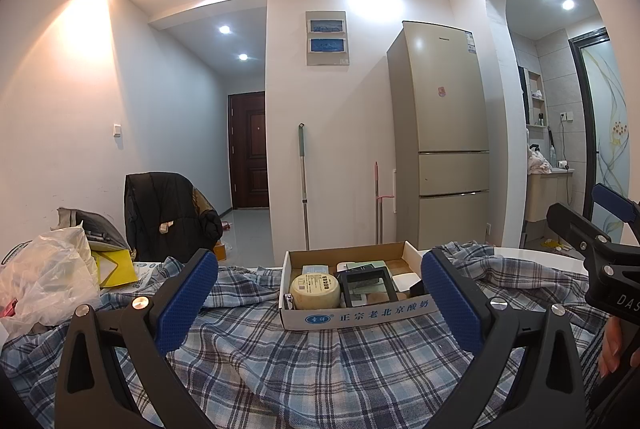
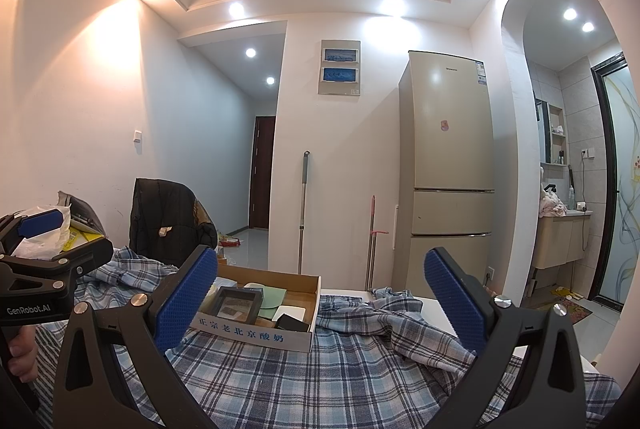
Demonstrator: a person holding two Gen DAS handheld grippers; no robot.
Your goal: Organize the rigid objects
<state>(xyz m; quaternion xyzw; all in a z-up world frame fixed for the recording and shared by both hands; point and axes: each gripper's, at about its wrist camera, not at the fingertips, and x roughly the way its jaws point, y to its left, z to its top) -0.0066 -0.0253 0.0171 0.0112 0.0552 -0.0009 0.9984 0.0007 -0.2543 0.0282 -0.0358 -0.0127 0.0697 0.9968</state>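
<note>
Both claws are spread wide w/ nothing between the pads: left claw [image 1: 320, 303] and right claw [image 2: 320, 303] hang above the plaid cloth [image 1: 320, 365] that covers the bench.

Progress, my read: mostly done or done. The rigid stuff sits inside the cardboard box [image 1: 352, 315], straight ahead of the left claw and ahead-left of the right claw. In it I see a round cream tin [image 1: 315, 291], a black frame [image 1: 366, 285], a green card [image 2: 276, 299], a white pad [image 2: 290, 311] and a small black block [image 2: 293, 322]. No loose rigid item shows on the cloth near either claw. What's left, if anything, I can't tell; the clutter w/ the plastic bag [image 1: 44, 281], far left of the left claw, may or may not count.

View diffs: left wrist cam shows the tin and the box's front wall square-on; in the right wrist cam that claw's left finger hides the tin. Right wrist cam shows the box's right corner, the block in it, and bare white bench [image 2: 432, 309] past the cloth.
</note>
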